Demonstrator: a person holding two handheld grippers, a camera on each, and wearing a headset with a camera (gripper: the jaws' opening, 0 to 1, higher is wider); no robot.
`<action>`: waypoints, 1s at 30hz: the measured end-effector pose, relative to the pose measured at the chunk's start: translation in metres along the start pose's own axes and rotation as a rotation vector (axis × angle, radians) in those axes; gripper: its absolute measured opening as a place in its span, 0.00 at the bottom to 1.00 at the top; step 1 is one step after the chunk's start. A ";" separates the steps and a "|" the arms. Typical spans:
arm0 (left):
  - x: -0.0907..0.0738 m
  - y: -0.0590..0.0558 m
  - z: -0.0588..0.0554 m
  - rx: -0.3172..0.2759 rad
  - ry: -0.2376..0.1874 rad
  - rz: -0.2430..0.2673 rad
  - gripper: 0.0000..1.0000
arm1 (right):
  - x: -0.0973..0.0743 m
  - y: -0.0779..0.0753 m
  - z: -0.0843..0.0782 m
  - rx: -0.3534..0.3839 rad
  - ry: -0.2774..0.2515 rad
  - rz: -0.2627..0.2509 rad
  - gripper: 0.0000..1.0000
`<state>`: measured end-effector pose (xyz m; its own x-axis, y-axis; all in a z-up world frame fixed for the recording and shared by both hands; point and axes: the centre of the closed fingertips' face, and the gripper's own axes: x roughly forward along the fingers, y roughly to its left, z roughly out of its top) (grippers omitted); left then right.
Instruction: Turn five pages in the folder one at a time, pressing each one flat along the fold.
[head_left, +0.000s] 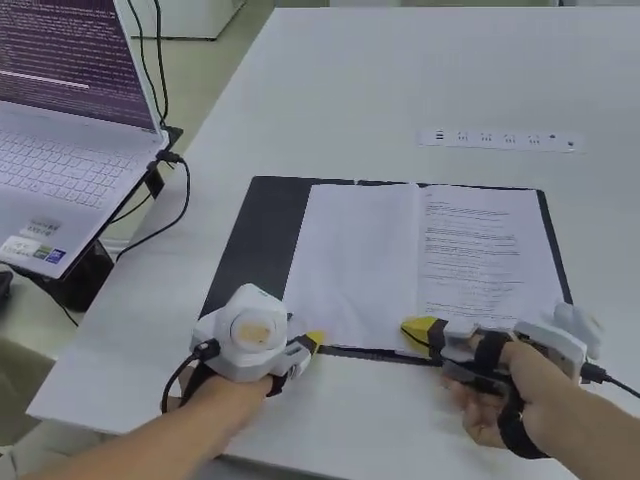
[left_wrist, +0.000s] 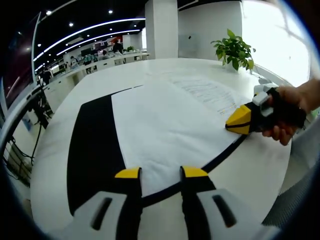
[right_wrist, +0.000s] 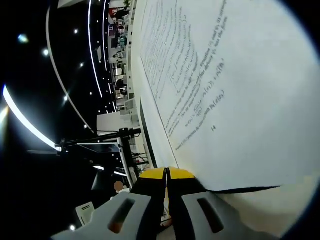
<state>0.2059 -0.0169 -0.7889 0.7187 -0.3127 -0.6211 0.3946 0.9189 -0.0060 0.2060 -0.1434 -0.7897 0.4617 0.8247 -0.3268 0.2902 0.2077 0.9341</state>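
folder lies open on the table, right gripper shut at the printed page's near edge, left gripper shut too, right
Not quite: the left gripper is open, its jaws apart over the near edge of the folder, as the left gripper view shows. The rest holds.

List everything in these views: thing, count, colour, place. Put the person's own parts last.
table: one, white, under everything
folder: one, black, open in front of the person
blank page: one, white, left side of the folder
printed page: one, white with black text, right side
laptop: one, white, screen lit, far left
cables: a few, black, beside the laptop
power strip: one, white, beyond the folder
plant: one, green, far end
left tool: white, yellow tips, open, at the folder's near edge
right tool: same colours, shut, at the printed page's near edge
left hand, right hand: each holding its tool
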 end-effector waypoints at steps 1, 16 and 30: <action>0.000 0.000 0.000 -0.001 0.000 0.000 0.29 | -0.001 0.000 -0.002 0.001 -0.001 0.001 0.00; -0.030 -0.007 0.014 -0.131 -0.018 -0.020 0.32 | -0.083 0.028 -0.021 -0.112 -0.103 0.027 0.00; -0.110 -0.009 0.051 -0.197 -0.161 -0.017 0.51 | -0.204 0.072 0.014 -0.811 -0.402 -0.224 0.25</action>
<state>0.1524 -0.0025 -0.6806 0.8008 -0.3483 -0.4872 0.2993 0.9374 -0.1780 0.1445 -0.3041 -0.6580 0.7655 0.5079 -0.3951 -0.1966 0.7693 0.6079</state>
